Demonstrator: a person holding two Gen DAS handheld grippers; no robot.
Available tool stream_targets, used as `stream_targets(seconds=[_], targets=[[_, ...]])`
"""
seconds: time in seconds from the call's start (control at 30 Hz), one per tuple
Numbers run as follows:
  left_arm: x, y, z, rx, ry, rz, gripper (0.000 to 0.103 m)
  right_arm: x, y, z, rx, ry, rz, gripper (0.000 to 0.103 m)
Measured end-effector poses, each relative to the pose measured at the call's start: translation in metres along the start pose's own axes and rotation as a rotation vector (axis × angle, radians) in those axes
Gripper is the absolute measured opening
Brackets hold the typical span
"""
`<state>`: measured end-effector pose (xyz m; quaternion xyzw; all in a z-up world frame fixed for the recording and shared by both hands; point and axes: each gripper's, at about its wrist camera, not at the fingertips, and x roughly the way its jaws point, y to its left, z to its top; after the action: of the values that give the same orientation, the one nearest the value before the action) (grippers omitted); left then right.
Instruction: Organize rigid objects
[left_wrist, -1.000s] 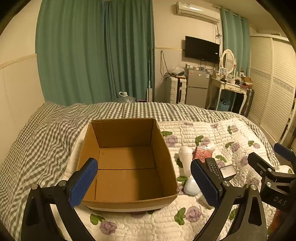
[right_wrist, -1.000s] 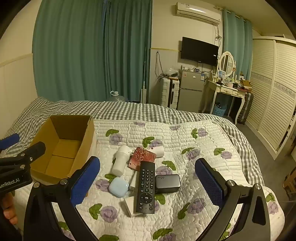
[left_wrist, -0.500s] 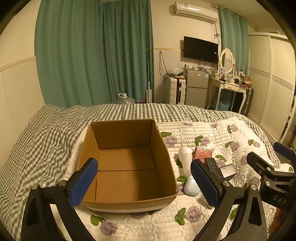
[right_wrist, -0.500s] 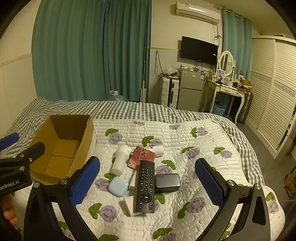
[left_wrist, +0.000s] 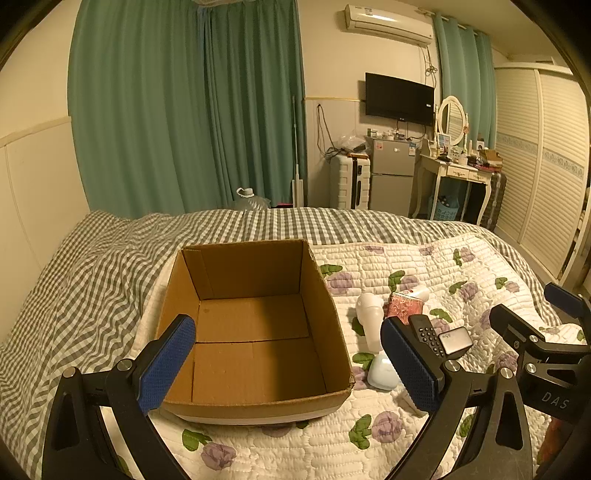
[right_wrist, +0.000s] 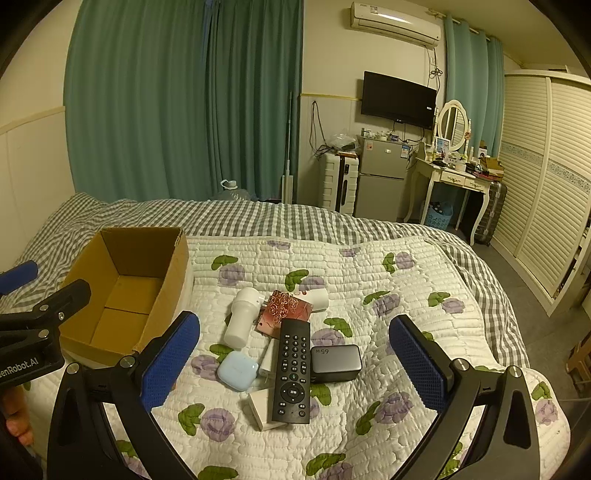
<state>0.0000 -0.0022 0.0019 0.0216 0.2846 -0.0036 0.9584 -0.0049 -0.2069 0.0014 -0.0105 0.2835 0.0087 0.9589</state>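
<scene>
While both tools are held agape | empty box (left_wrist: 255, 332) seen mid-frame | remote (right_wrist: 292, 369) lower centre, on bed (right_wrist: 369, 280)

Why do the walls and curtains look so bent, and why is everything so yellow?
Both wrist views use fisheye lenses, so the curtains and wardrobe bow outward and the corners go black. Warm indoor light tints both views yellow. In the left wrist view a shadow covers part of the cardboard box floor. In the right wrist view the remote looks sharp, with no strong glare.

Black remote (right_wrist: 292, 369) lies flat atop perhaps 6 small items.
</scene>
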Motion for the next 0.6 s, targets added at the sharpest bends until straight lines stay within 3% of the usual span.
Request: stream_targets(seconds=[0.6], targets=[[0.0015,0.0063,-0.0022,-0.002,-0.001,0.009,0.102,0.0020,0.0019,0.0002,0.000,0.005,0.000,0.103]])
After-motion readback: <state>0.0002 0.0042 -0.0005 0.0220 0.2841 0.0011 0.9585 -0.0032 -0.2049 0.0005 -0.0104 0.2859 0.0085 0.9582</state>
